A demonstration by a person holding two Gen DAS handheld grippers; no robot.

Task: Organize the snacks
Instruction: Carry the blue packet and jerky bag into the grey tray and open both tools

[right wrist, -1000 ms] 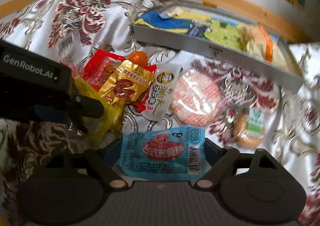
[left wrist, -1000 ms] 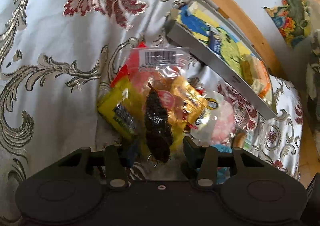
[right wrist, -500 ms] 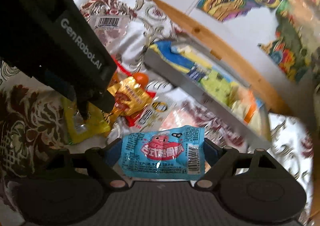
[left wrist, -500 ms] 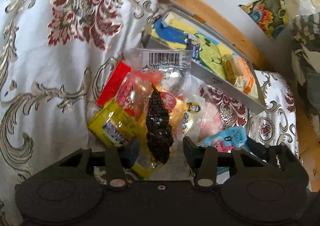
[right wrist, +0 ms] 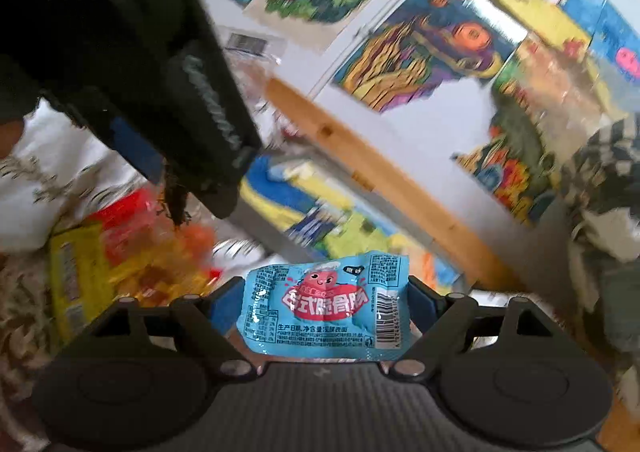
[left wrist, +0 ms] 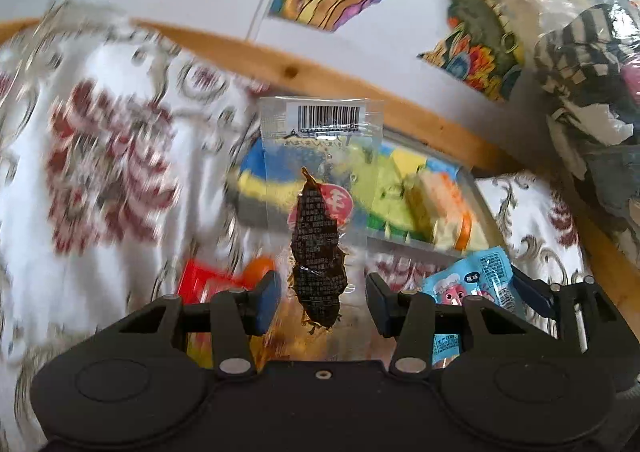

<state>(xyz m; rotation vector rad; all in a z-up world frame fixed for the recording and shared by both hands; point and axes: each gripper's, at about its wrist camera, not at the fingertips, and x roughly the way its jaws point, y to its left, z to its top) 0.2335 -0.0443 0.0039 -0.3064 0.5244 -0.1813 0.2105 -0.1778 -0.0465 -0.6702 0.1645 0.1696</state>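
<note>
A: Tongs first: what are they carrying?

B: The left gripper (left wrist: 318,294) is pinching the lower end of a clear packet (left wrist: 320,188) with a dark dried snack sealed inside. The jaws are standing visibly apart, yet the packet is hanging upright between them, so I'm judging it is clamped on the thin film. The right gripper (right wrist: 326,306) is squeezing a blue packet (right wrist: 326,306) crosswise, one pad pressing each short end.

A: Where are those two things sitting relative to the table?

B: Both are hovering above the patterned cloth (left wrist: 100,156), clear of the loose snack pile (right wrist: 120,252) lying toward the table's near left. The gray tray (left wrist: 400,188), already holding yellow, blue and green packs, is resting by the wooden far edge (left wrist: 320,72).

A: Which relation is the coming move turning on?

B: The tray is lying straight ahead of and below the left gripper, directly behind the clear packet in the left wrist view. That packet's long axis is pointing away from the jaws, toward the tray. In the right wrist view the tray is sitting ahead and slightly left, with the left gripper crossing in front. I'm judging the left hand is nearer, so it is probably going first; the blur is making finer spacing hard to tell.
</note>
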